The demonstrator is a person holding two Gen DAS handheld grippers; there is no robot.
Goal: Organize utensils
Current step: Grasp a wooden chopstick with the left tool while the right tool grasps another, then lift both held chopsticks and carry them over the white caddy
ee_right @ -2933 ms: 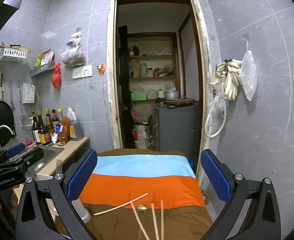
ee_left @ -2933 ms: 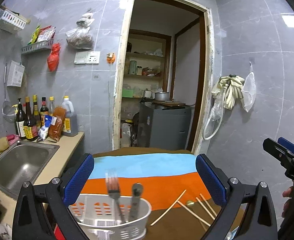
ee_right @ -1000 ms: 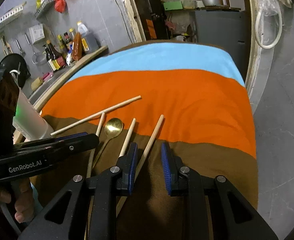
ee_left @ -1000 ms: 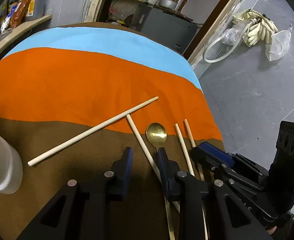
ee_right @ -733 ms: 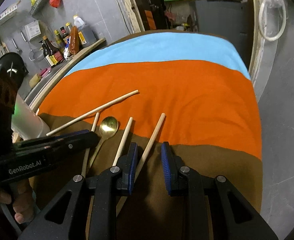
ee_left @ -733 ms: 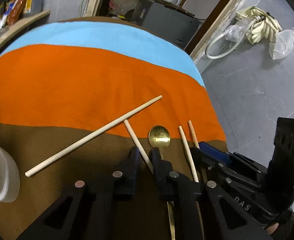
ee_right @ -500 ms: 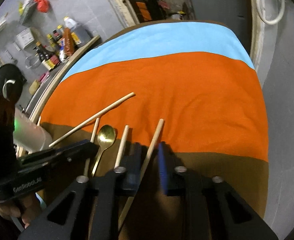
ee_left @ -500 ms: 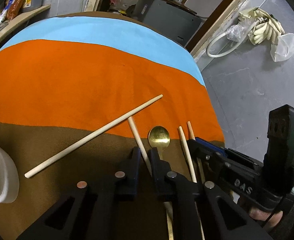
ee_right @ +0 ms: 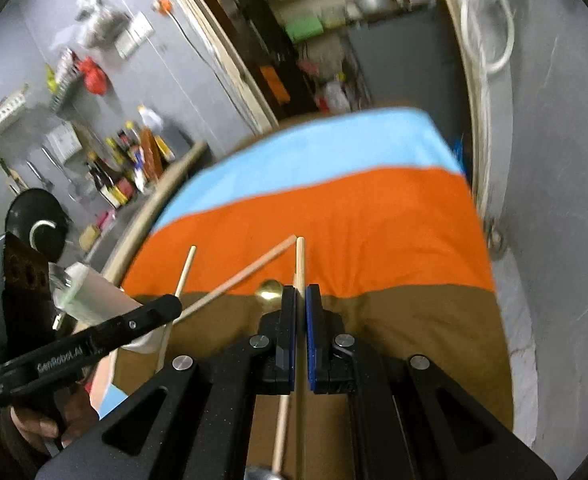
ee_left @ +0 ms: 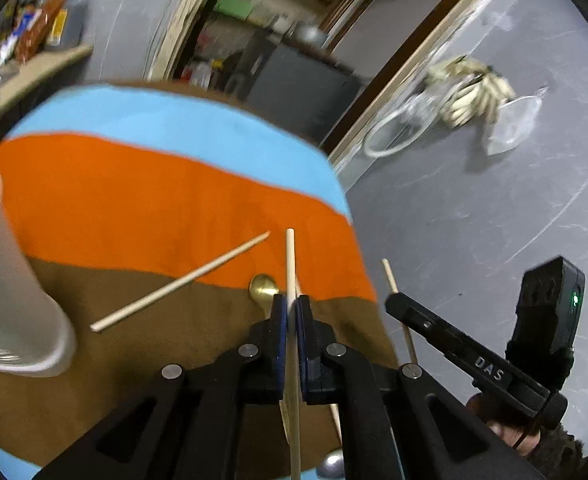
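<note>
Chopsticks are now off the cloth at both hands: half a second ago each pair of tongs sat low over the sticks lying at the brown front strip, and now both views have tilted up and blurred, each with a stick clamped. The left tongs (ee_left: 288, 316) are closed on a chopstick (ee_left: 290, 264) that runs straight out between the blue pads. The right tongs (ee_right: 301, 312) are likewise closed on the other chopstick (ee_right: 300, 264), its tip over the orange band. My reading is that both pickups are done and the carry to the holder comes next.

Still on the surface near its front right corner lie a long chopstick (ee_left: 182, 282) set diagonally across the brown and orange bands, the brass spoon (ee_left: 263, 285) just beyond the left tongs, and another stick (ee_right: 279, 436) passing under the right tongs. So at least three pieces are left to collect.

The white utensil holder (ee_left: 10, 280) stands at the left edge of the surface, close in the left view. The two grippers are near each other, so the held sticks could cross or knock as they swing left; the diagonal chopstick also lies along that path
</note>
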